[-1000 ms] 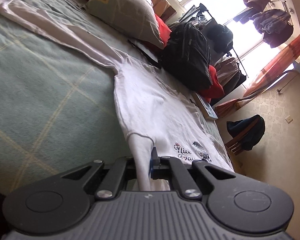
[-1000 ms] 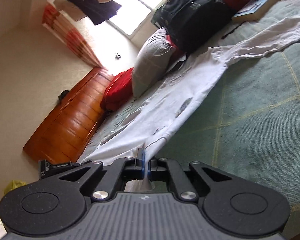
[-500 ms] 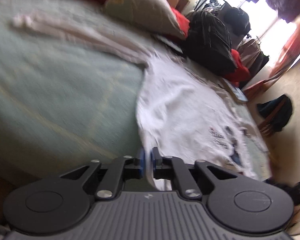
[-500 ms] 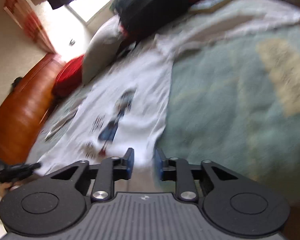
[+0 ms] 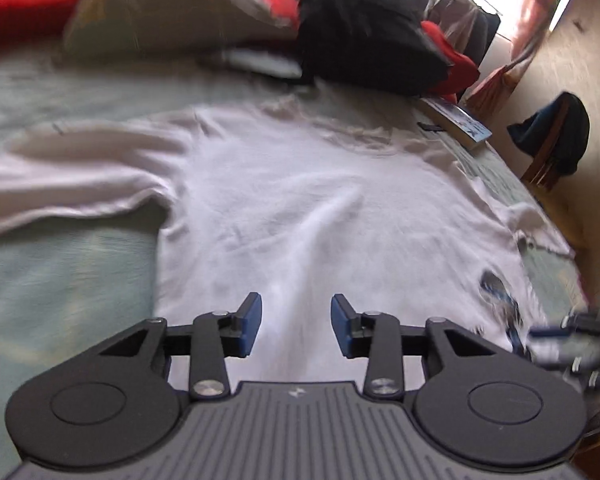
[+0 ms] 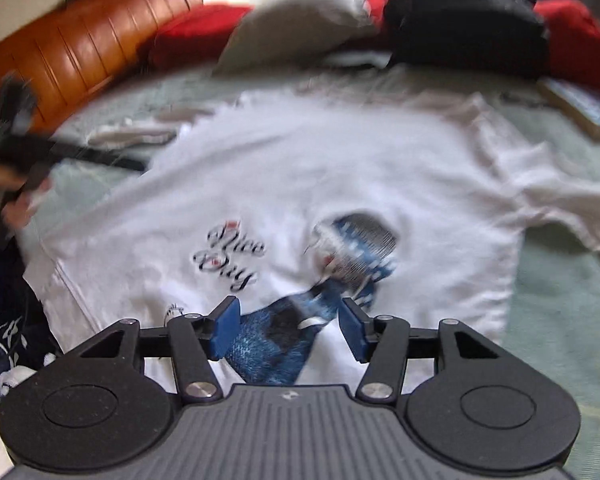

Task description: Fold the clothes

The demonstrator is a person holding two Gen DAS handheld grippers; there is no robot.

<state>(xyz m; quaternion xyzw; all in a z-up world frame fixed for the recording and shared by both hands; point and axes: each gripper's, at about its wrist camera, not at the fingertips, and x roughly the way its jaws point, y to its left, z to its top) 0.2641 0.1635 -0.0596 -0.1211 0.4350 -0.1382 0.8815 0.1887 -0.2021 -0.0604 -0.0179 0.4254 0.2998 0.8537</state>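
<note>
Both grippers, left (image 5: 296, 326) and right (image 6: 290, 330), hover with jaws apart, gripping nothing, over the white shirt (image 6: 300, 184) spread flat, print up, on the green bedspread (image 5: 60, 280). You'll want a sleeve (image 5: 72, 184) or side edge pinched cleanly, through both layers.

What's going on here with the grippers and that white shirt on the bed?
A person holding a gripper in each hand is folding clothes. A white long-sleeved shirt with a "Nice Day" print lies spread flat, print up, on the green bedspread. Both the left gripper and the right gripper hover over its lower part with jaws open, holding nothing. No fold shows yet.
</note>
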